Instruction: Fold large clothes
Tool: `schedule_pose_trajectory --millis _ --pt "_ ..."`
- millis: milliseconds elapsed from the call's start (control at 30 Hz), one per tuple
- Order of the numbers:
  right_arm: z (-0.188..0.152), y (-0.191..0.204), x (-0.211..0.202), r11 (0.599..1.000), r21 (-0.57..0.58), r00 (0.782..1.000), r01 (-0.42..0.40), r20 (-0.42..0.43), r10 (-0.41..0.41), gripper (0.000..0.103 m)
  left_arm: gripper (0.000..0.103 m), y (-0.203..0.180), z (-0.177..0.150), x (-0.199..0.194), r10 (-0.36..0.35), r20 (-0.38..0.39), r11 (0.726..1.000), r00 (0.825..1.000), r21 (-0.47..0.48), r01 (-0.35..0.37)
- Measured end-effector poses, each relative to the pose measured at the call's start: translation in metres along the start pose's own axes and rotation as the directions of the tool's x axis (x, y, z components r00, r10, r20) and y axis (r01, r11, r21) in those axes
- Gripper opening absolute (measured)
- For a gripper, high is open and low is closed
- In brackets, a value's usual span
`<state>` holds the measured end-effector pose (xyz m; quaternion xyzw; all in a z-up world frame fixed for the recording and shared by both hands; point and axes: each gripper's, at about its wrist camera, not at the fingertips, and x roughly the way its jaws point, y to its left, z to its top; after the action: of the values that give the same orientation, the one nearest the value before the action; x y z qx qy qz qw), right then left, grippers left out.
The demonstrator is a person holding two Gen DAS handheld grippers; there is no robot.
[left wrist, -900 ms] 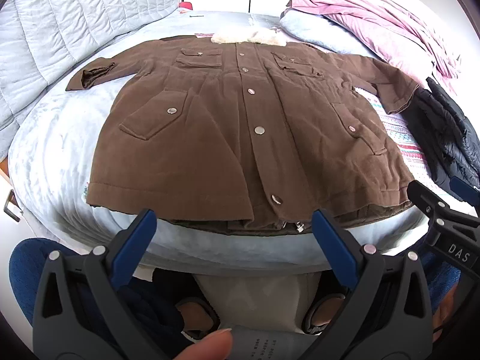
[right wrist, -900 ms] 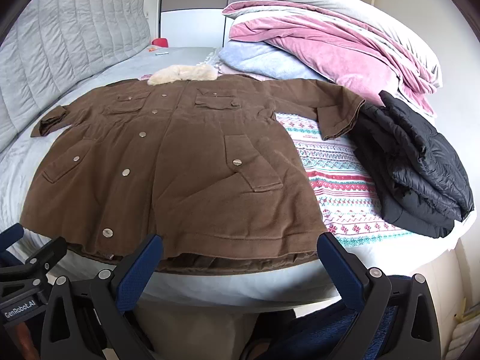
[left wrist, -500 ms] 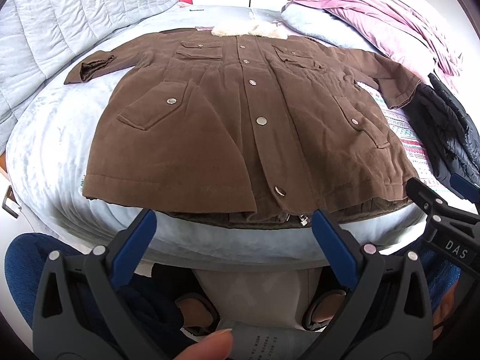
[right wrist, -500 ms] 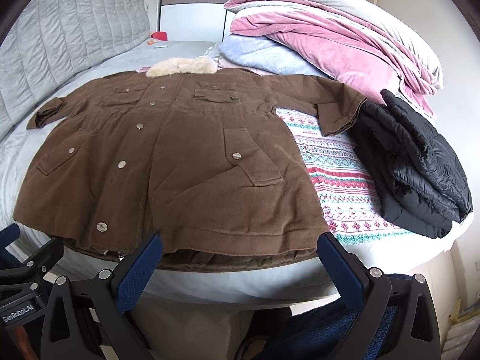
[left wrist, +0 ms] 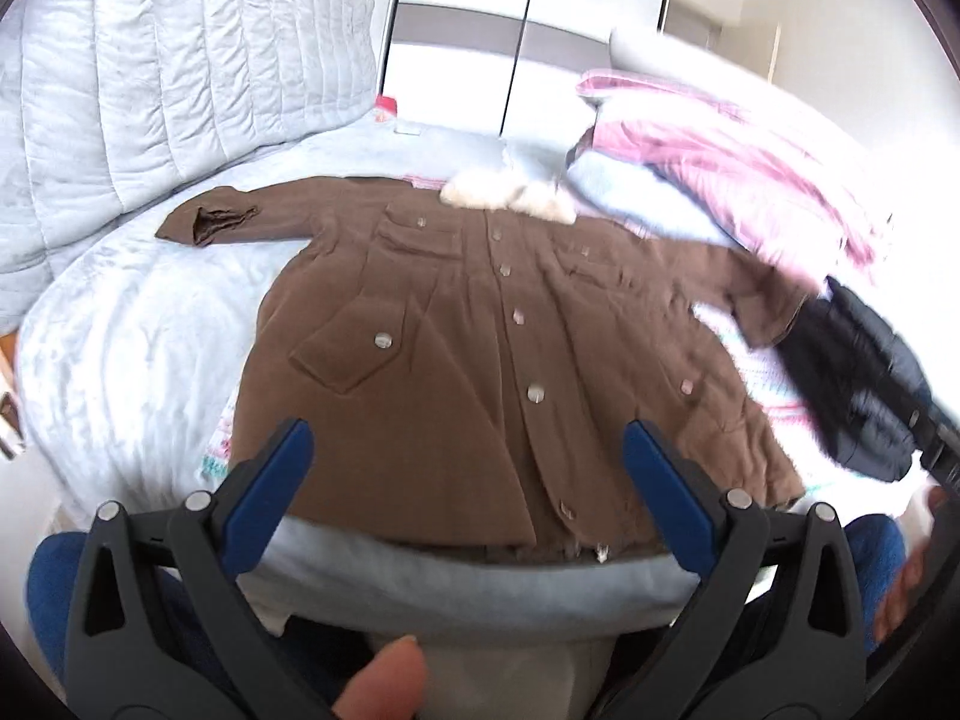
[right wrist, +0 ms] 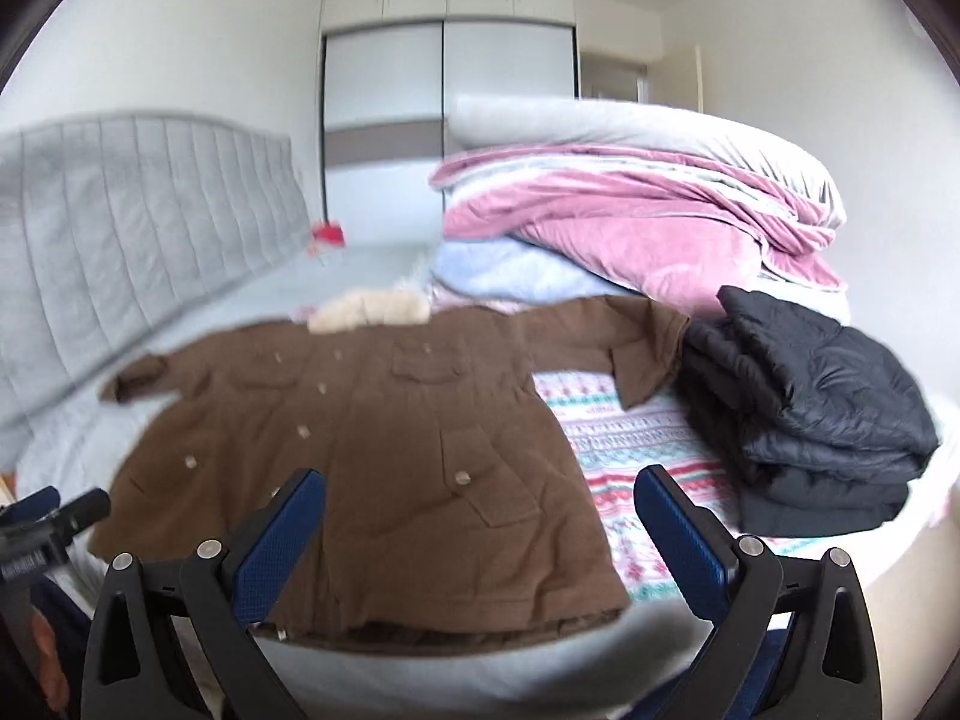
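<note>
On the bed point(left wrist: 120, 324) before you the brown coat point(left wrist: 480, 372) lies spread flat, buttons up, and your left gripper point(left wrist: 468, 456) and right gripper point(right wrist: 480, 510) both hover released above its hem.

One brown coat point(left wrist: 480, 372), one black jacket point(right wrist: 804, 408), seemingly.

No lettering can be read anywhere; every label is blurred.
</note>
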<state>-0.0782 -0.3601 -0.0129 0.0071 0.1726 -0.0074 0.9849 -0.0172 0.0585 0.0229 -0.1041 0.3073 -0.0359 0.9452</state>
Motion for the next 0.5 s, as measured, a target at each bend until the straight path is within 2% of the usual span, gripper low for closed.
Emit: schedule_pose_trajectory --millis 33,67,100,167,200,267,333,367,433,467,500 --pt "-0.005 -0.005 0.005 1.000 0.005 1.000 -0.025 0.017 0.025 0.103 0.103 0.008 0.001 0.010 -0.012 -0.049 0.999 0.999 -0.031 0.011" --pt "-0.007 -0.010 0.021 1.000 0.005 1.000 -0.012 -0.018 0.012 0.103 0.103 0.016 0.002 0.018 -0.024 -0.091 0.998 0.996 -0.065 0.018" --pt "-0.011 -0.015 0.035 0.999 0.007 0.997 0.041 -0.069 -0.041 0.103 0.103 0.026 -0.001 0.029 -0.042 -0.151 0.993 0.988 -0.112 0.025" --pt "-0.019 -0.026 0.053 0.996 0.034 0.990 0.086 -0.116 -0.082 0.103 0.103 0.040 -0.007 0.039 -0.073 -0.193 0.984 0.978 -0.176 0.038" --pt "-0.024 -0.032 0.061 0.995 0.059 0.988 0.081 -0.133 -0.072 0.103 0.103 0.046 -0.009 0.042 -0.068 -0.201 0.980 0.977 -0.197 0.028" --pt "-0.027 -0.043 0.071 0.994 0.090 0.985 0.066 -0.165 -0.050 0.103 0.103 0.058 -0.008 0.038 -0.032 -0.141 0.977 0.989 -0.215 0.001" --pt "-0.035 -0.057 0.088 0.990 0.134 0.974 0.041 -0.225 -0.010 0.103 0.103 0.068 -0.013 0.043 -0.011 -0.132 0.970 0.991 -0.243 -0.021" --pt "-0.039 -0.065 0.094 0.987 0.159 0.968 0.037 -0.250 0.004 0.103 0.103 0.076 -0.016 0.053 -0.037 -0.166 0.960 0.985 -0.280 -0.012" --pt "-0.049 -0.078 0.107 0.978 0.204 0.950 0.037 -0.310 0.028 0.103 0.103 0.093 -0.026 0.076 -0.122 -0.274 0.927 0.954 -0.374 0.011" --pt "-0.059 -0.084 0.111 0.973 0.229 0.938 0.030 -0.342 0.051 0.103 0.102 0.099 -0.030 0.078 -0.138 -0.271 0.915 0.953 -0.402 0.018" --pt "-0.064 -0.089 0.116 0.965 0.263 0.927 0.016 -0.365 0.084 0.103 0.102 0.099 -0.031 0.077 -0.126 -0.260 0.915 0.957 -0.403 0.012"
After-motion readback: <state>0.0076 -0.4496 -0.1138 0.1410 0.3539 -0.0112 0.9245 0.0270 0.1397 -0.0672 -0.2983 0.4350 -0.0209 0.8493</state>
